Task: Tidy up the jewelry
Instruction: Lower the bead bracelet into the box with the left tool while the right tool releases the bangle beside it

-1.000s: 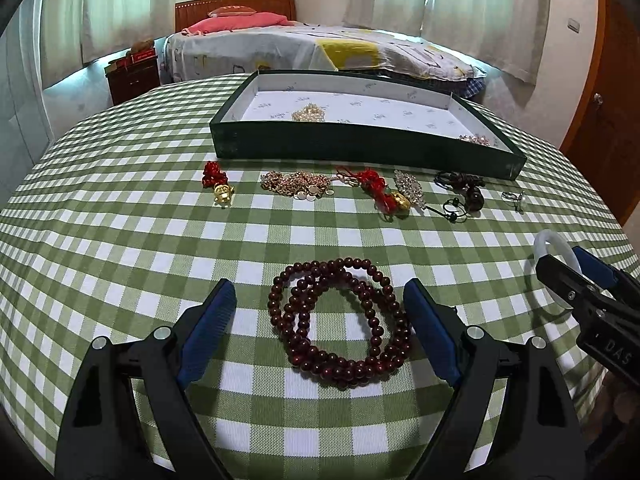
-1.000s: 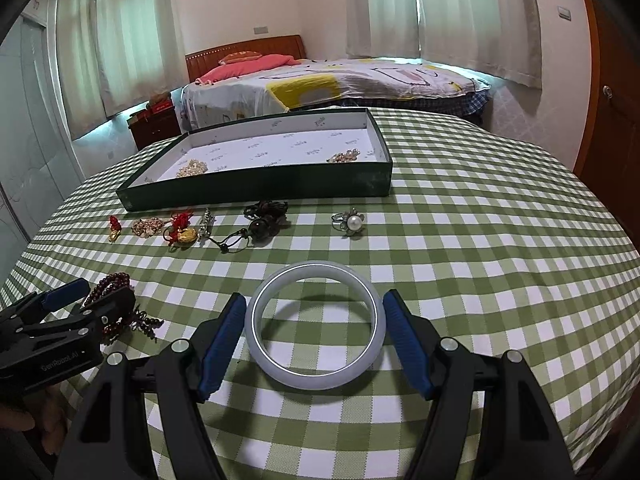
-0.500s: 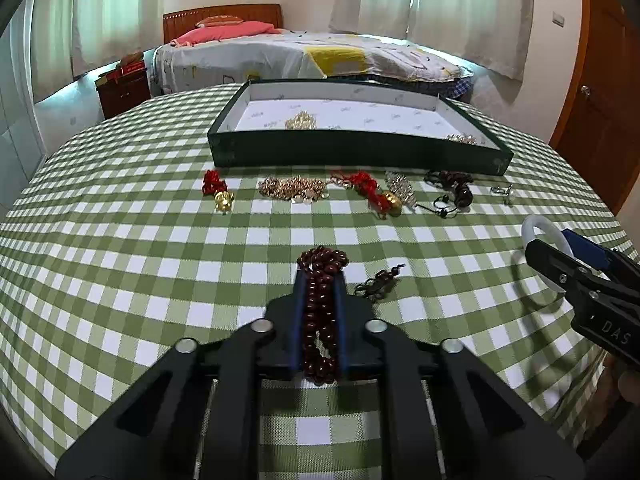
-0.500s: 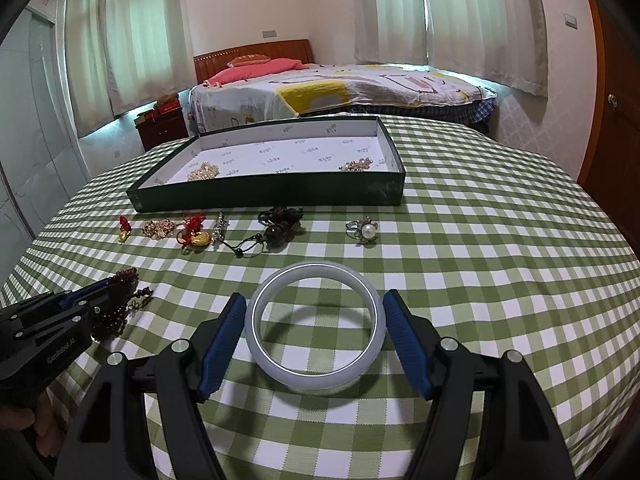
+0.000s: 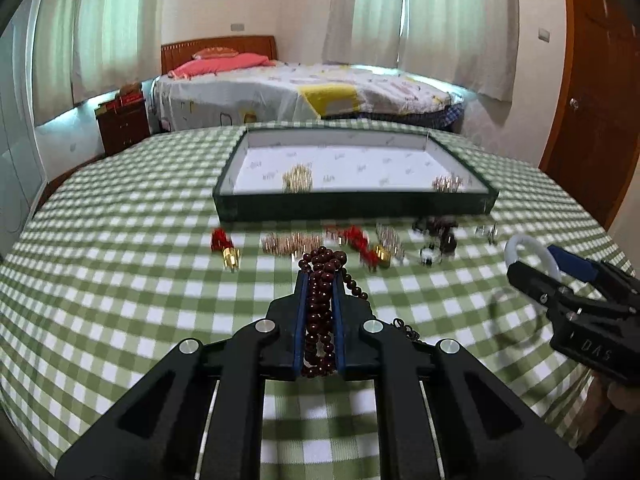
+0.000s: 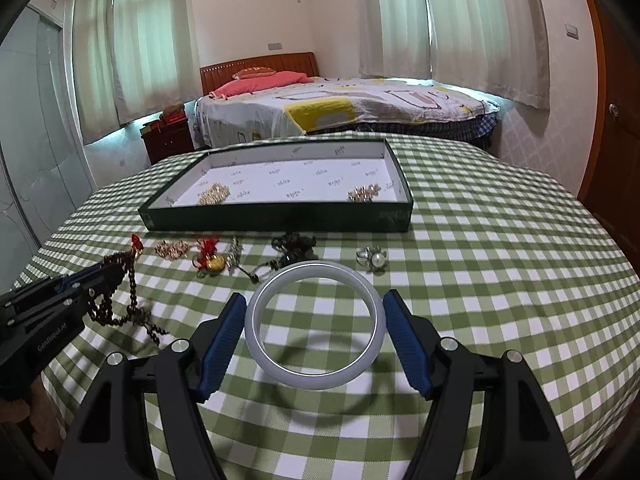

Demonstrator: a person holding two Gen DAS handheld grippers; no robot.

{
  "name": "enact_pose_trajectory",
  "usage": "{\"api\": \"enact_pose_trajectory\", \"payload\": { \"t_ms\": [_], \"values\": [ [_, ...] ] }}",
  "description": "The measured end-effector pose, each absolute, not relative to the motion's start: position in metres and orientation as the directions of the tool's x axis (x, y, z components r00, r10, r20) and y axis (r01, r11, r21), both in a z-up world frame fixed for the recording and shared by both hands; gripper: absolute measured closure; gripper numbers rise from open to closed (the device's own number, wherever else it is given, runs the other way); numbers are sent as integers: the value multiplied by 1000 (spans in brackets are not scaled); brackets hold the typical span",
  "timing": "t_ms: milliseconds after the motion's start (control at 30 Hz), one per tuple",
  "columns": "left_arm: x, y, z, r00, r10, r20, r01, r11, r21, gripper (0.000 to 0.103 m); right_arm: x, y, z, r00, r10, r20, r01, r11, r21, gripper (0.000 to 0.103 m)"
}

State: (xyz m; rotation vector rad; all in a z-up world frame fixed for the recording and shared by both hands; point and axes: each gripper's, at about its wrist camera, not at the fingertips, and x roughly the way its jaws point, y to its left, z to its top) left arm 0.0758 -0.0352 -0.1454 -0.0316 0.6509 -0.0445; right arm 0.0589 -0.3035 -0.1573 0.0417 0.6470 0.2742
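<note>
We see the left gripper [image 5: 319,280] with its jaws clenched on a dark red bead bracelet [image 5: 320,300]. The beads are pressed between the two blue pads, and a loose part of the string hangs down from the gripper above the worktop [image 6: 500,240], as the right wrist view shows [image 6: 116,280].

The right gripper [image 6: 316,308] has its jaws spread wide, and between them is a pale white bangle [image 6: 316,322]. The bangle touches the blue pads on both sides and throws a ring shadow on the cloth below it, so it seems to be carried a little above the worktop. In the left wrist view the same bangle [image 5: 528,252] stands out from the right gripper [image 5: 548,268] at the right side.

The worktop has a green and white checked cloth. At the far side lies a dark green tray [image 6: 280,220] with a white printed lining. Inside it we see a gold piece [image 6: 214,194] near the left end and a smaller gold piece [image 6: 362,193] near the right end.

Just in front of the tray, a row of small pieces lies on the cloth: a red tassel charm [image 6: 137,245], a pinkish chain [image 6: 172,249], a red and gold charm [image 6: 210,258], a silver brooch [image 6: 235,255], a dark cord piece [image 6: 294,246] and a pearl ring [image 6: 372,258]. Beyond the worktop stands a bed [image 6: 340,108].
</note>
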Motion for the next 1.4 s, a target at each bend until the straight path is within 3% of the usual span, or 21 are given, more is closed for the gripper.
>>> {"api": "enact_pose_trajectory", "payload": {
  "t_ms": [267, 700, 1067, 1400],
  "values": [
    [99, -38, -115, 839, -65, -540, 48, 998, -46, 92, 76, -296, -128, 798, 276, -535, -256, 960, 114, 34],
    [191, -52, -97, 846, -98, -524, 78, 995, -61, 92, 157, -278, -94, 827, 303, -474, -285, 952, 113, 34],
    [272, -46, -152, 720, -145, -679, 66, 988, -141, 92, 226, -267, -144, 715, 327, -617, -303, 941, 148, 34],
    [287, -54, -178, 651, -154, -744, 86, 988, -129, 92, 246, -256, -167, 643, 319, -696, -328, 936, 126, 34]
  ]
}}
